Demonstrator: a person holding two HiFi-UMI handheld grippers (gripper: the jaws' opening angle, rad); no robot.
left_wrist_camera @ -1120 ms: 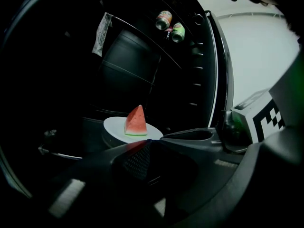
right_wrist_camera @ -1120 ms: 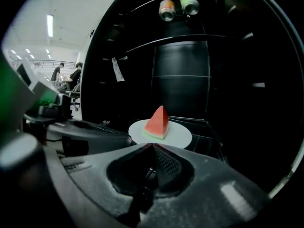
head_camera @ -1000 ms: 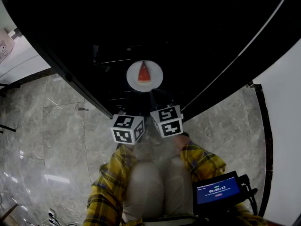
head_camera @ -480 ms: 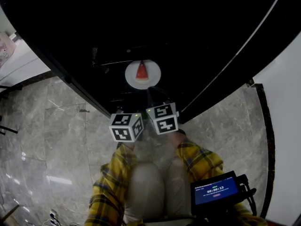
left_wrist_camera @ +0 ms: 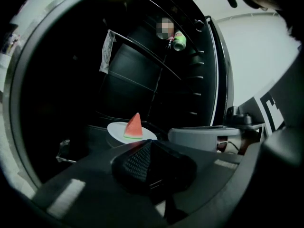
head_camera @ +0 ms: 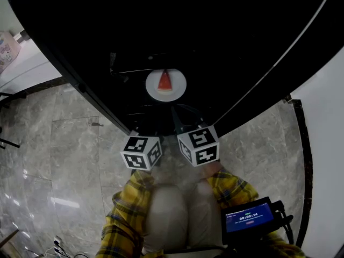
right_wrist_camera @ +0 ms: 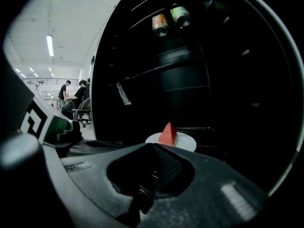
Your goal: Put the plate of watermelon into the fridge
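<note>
White plate (head_camera: 177, 88) carrying a red wedge of watermelon (head_camera: 165, 81) sits on a dark surface inside the open fridge (head_camera: 226, 31), on the far side of both claws and clear of them. The left claw (left_wrist_camera: 142, 151) and right claw (right_wrist_camera: 159, 156) hang side by side at the near edge of the fridge, each with its jaws pressed together on nothing. The plate lies ahead between their two lines, a little left of the right claw's aim and right of the left's, so the placing looks done and a straight pull toward the person would clear it.
</note>
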